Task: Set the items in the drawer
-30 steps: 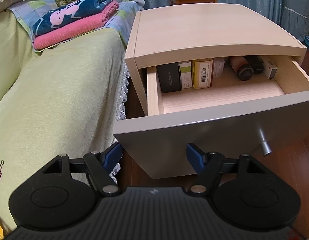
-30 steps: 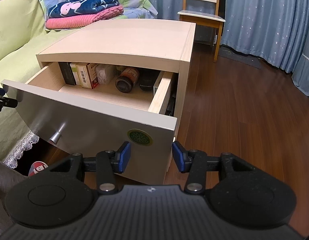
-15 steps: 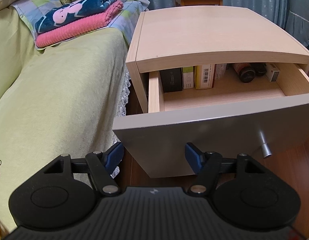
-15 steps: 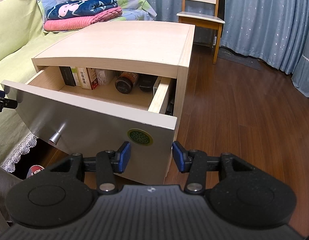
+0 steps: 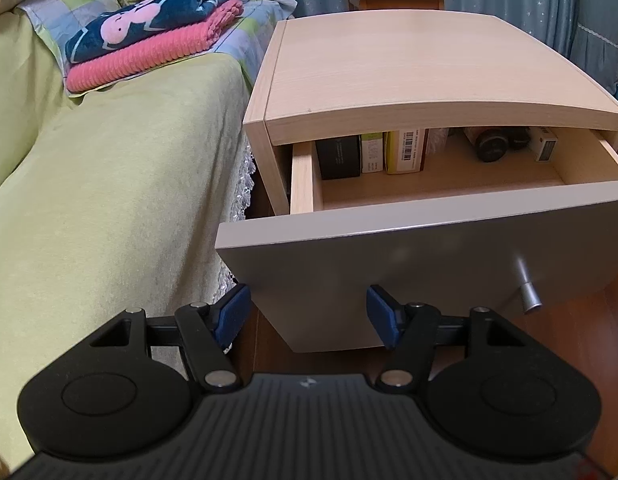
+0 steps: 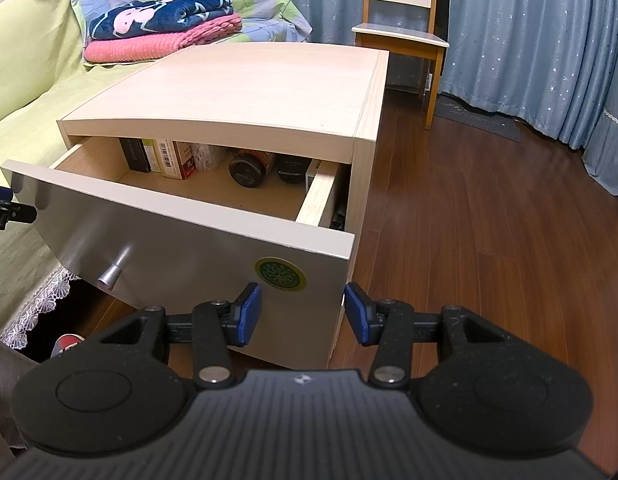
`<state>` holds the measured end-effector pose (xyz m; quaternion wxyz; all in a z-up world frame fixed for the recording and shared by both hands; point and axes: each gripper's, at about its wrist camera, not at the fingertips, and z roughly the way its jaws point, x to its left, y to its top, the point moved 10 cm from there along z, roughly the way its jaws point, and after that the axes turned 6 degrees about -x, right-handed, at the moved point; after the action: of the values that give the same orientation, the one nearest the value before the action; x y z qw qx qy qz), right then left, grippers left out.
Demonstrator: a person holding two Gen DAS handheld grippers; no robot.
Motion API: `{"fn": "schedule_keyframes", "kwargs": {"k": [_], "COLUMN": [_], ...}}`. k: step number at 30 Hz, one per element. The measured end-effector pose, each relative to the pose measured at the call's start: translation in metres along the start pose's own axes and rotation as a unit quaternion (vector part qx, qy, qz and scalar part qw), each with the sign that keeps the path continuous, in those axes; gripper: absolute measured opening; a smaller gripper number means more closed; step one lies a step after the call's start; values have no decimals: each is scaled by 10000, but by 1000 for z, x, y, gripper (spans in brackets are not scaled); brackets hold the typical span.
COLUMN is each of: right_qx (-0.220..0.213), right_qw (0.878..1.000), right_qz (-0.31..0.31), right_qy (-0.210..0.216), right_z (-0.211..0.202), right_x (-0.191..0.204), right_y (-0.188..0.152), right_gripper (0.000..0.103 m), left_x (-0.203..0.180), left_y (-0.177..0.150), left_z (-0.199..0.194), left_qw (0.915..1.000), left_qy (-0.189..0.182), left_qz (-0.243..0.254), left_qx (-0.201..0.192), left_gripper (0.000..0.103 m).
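Note:
A pale wooden nightstand (image 5: 409, 68) (image 6: 245, 84) has its grey-fronted drawer (image 5: 429, 264) (image 6: 181, 248) pulled partly out. At the drawer's back stand a black box (image 5: 338, 157), a white-green box (image 5: 372, 153) and a yellow box (image 5: 405, 150); a dark jar (image 5: 491, 146) (image 6: 247, 168) and a small white box (image 5: 546, 148) lie to their right. My left gripper (image 5: 309, 312) is open and empty in front of the drawer front's lower left corner. My right gripper (image 6: 303, 312) is open and empty at its lower right corner, by a green sticker (image 6: 280, 274).
A bed with a yellow-green cover (image 5: 109, 200) flanks the nightstand on the left, with folded pink and navy blankets (image 5: 157, 40) on it. A metal knob (image 5: 527, 288) sticks out of the drawer front. A wooden chair (image 6: 405, 36) and blue curtains stand behind; brown wood floor (image 6: 489, 220) lies right.
Both grippers have stayed open and empty. The drawer has slid a little farther into the nightstand, so less of its floor shows.

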<state>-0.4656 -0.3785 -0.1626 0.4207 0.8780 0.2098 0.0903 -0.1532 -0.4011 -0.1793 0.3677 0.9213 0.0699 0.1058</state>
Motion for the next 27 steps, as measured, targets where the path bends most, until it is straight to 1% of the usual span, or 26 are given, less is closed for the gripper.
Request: {"fn": "schedule_keyframes", "kwargs": {"k": [7, 10, 15, 17, 23, 25, 27], "right_qx": [-1, 0, 10, 14, 26, 40, 109], "right_qw": [10000, 10000, 9996, 9993, 9978, 9970, 9958], "right_qz": [-8, 8, 256, 355, 652, 759, 909], "right_qy": [-13, -26, -68, -84, -134, -127, 10], "right_z": [2, 2, -3, -5, -12, -13, -10], "right_x": [0, 0, 5, 7, 13, 17, 31], "right_y": [2, 2, -1, -2, -6, -8, -13], "right_gripper": [42, 42, 42, 40, 40, 41, 44], "left_x": [9, 13, 11, 8, -13, -22, -32], "left_y": [-2, -1, -1, -2, -7, -8, -8], "left_z": [1, 1, 3, 1, -7, -10, -14], "left_qw": [9999, 9998, 9999, 9999, 9996, 9992, 9988], "left_qy": [-17, -48, -20, -50, -117, -149, -177], "left_qz": [-37, -21, -9, -70, -207, -300, -392], "left_qx": [-165, -179, -123, -67, 149, 218, 219], "left_gripper": [65, 65, 65, 65, 66, 66, 66]}}
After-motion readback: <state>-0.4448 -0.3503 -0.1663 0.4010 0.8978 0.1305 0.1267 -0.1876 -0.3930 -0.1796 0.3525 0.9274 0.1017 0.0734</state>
